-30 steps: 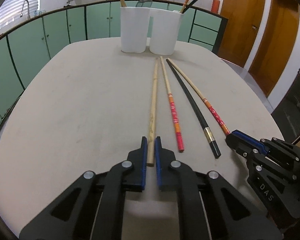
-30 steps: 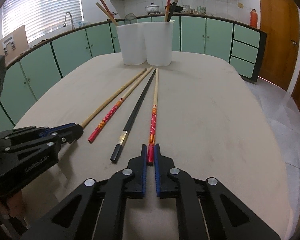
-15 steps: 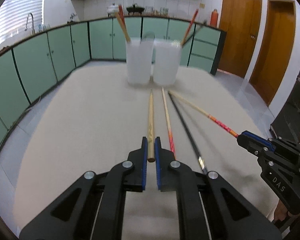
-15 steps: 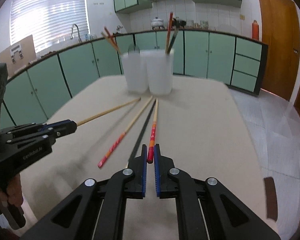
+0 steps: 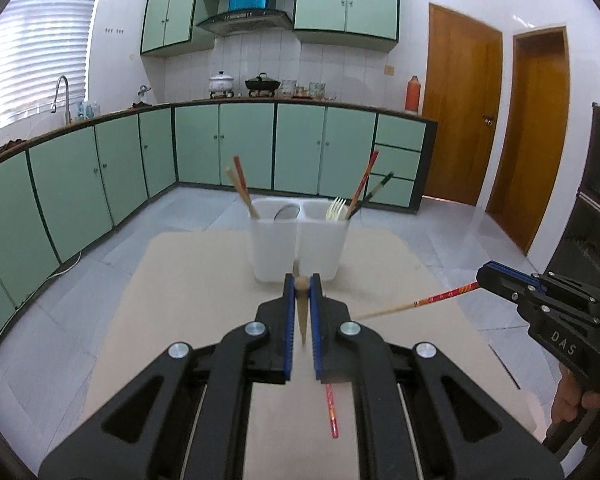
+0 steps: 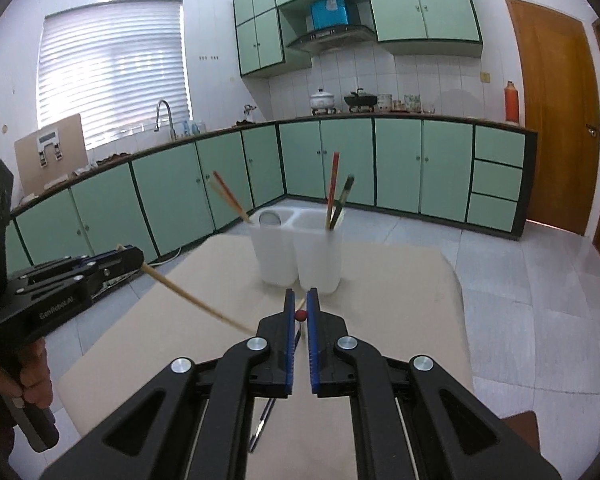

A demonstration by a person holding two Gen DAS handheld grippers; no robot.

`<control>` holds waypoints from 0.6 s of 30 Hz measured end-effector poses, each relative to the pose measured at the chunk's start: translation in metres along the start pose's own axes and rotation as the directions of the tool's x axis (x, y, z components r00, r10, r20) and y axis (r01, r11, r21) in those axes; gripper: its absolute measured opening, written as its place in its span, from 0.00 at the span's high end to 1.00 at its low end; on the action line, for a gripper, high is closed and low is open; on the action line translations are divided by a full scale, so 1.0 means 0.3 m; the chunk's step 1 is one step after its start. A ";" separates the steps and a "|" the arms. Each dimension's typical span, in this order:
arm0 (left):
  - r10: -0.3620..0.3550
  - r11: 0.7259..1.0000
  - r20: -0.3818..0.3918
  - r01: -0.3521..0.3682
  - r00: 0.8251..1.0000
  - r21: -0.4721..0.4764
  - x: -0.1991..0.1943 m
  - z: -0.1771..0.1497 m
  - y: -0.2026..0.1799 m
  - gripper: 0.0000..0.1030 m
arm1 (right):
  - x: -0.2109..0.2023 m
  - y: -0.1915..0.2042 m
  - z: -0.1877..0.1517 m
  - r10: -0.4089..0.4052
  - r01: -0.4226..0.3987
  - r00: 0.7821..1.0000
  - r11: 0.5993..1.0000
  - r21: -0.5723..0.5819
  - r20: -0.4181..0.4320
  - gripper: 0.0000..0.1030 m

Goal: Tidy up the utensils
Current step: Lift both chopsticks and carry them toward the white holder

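Observation:
My left gripper (image 5: pixel 301 286) is shut on a plain wooden chopstick (image 5: pixel 302 312) and holds it high above the table, tip hanging down. It also shows in the right wrist view (image 6: pixel 192 302). My right gripper (image 6: pixel 300 304) is shut on a red-patterned chopstick (image 6: pixel 300 314), seen in the left wrist view (image 5: pixel 420 302) sticking out leftward. Two white utensil holders (image 5: pixel 298 248) stand at the table's far end with chopsticks, a fork and a spoon in them. A red chopstick (image 5: pixel 331 412) and a black chopstick (image 6: pixel 262 424) lie on the table.
The beige table (image 5: pixel 188 288) lies below both grippers. Green kitchen cabinets (image 5: pixel 100 184) run along the back and left. Wooden doors (image 5: pixel 464 104) stand at the right. A hand (image 6: pixel 32 376) holds the left gripper's handle.
Both grippers have lifted their chopsticks off the table and risen well above it, tilting up. The two other chopsticks stay on the table.

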State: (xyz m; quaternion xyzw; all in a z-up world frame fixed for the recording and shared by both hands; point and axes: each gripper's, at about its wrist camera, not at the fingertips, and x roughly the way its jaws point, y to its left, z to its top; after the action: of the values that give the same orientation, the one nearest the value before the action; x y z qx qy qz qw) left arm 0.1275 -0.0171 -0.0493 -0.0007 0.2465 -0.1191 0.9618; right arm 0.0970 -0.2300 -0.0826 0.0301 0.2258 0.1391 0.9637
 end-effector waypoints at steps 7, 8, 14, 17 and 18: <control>-0.037 0.999 -0.004 0.037 0.999 -0.006 0.001 0.055 -0.017 0.94 | -0.005 -0.011 0.083 0.012 -0.012 1.000 1.000 0.006 -0.012 0.95; -0.040 0.999 -0.003 0.040 0.999 -0.007 -0.002 0.059 -0.016 0.94 | -0.007 -0.014 0.092 0.017 -0.017 1.000 1.000 0.007 -0.011 0.95; -0.059 0.998 0.017 0.059 0.998 0.000 -0.020 0.097 -0.027 0.94 | -0.013 -0.022 0.169 0.043 -0.043 0.999 0.999 -0.004 0.001 0.95; -0.067 0.998 0.032 0.067 0.997 0.007 -0.029 0.118 -0.021 0.94 | -0.020 -0.019 0.209 0.051 -0.051 0.999 0.998 -0.023 0.016 0.95; -0.071 0.997 0.037 0.071 0.997 0.008 -0.031 0.126 -0.022 0.94 | -0.020 -0.017 0.224 0.056 -0.055 0.998 0.998 -0.029 0.021 0.95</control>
State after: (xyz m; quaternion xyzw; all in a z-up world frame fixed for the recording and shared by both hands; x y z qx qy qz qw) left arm 0.1361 -0.0237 -0.0113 -0.0085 0.2281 -0.1540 0.9613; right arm 0.1228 -0.2363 -0.0204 0.0242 0.2122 0.1686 0.9623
